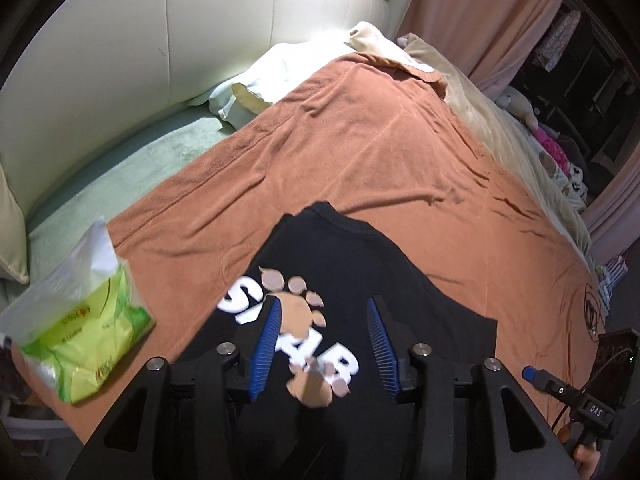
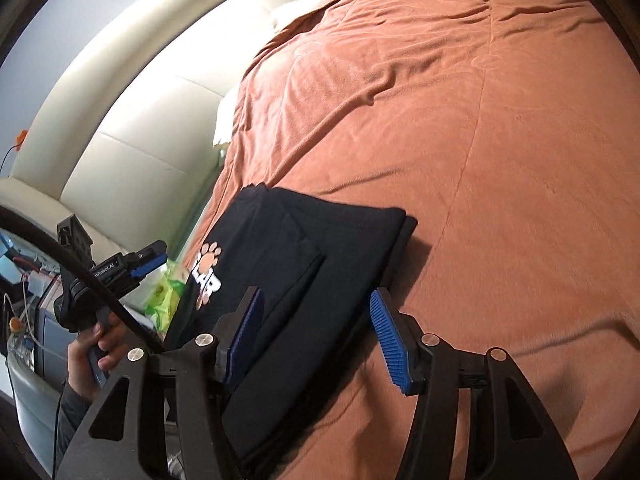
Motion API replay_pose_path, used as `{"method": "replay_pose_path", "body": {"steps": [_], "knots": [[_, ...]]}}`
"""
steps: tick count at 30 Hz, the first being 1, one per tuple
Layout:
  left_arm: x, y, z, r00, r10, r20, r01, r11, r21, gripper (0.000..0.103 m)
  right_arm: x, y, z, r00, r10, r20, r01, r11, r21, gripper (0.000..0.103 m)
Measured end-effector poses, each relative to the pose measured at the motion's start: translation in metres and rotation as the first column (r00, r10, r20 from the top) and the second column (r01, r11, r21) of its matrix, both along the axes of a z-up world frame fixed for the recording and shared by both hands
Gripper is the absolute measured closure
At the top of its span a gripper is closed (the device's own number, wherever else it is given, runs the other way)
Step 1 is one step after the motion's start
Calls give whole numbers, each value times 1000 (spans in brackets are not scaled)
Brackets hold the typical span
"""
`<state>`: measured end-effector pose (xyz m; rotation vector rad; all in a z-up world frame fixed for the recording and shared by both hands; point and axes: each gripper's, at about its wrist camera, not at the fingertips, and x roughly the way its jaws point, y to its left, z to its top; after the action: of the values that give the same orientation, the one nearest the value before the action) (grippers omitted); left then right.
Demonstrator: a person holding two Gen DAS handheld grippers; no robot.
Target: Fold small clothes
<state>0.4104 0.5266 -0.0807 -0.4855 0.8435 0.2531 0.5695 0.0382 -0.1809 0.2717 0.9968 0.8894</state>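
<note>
Here, a big bed point(image 2: 500, 140) is wearing an orange blanket point(image 1: 360, 152), with a cream headboard point(image 1: 160, 32) standing behind it. A black shirt point(image 2: 320, 248) is lying folded on the blanket near the bed's edge, showing white letters and orange paw prints point(image 1: 300, 312). A green tissue pack point(image 1: 88, 340) is sitting just beside the shirt. The left tool point(image 1: 324, 328) is hanging over the print with its blue fingers point(image 1: 266, 340) apart. The right tool point(image 2: 316, 336) is also spread wide over the shirt, maybe touching it.
</note>
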Motion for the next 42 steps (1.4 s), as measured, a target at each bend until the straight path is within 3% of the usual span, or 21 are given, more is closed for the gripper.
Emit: {"method": "replay_pose_path", "body": {"steps": [6,13,19,21,26,31,42], "knots": [[-24,-45,8,999,-38,-12,38,999,18,55,-28,-9,23,997,48,68,-44,997,-58,49],[-54,-93,26,998,-57,30,57,998,1,55,-51,-40,42,990,63,125,-59,998,-38,35],[-85,-131,44,997,-54,52,51,998,46,51,-87,-89,58,984,49,174,-43,998,-37,18],[-96,-144,50,996,-56,70,53,998,43,50,-98,-101,63,981,31,189,-20,998,-63,16],[-118,-179,64,994,-61,92,53,994,92,38,-125,-133,73,979,8,203,6,998,-69,4],[-146,-212,81,988,-53,143,31,988,153,11,-150,-163,88,970,-8,243,19,999,-44,0],[-196,-276,106,973,-90,212,47,979,199,2,-219,-228,115,941,-18,338,36,998,-48,0]]}}
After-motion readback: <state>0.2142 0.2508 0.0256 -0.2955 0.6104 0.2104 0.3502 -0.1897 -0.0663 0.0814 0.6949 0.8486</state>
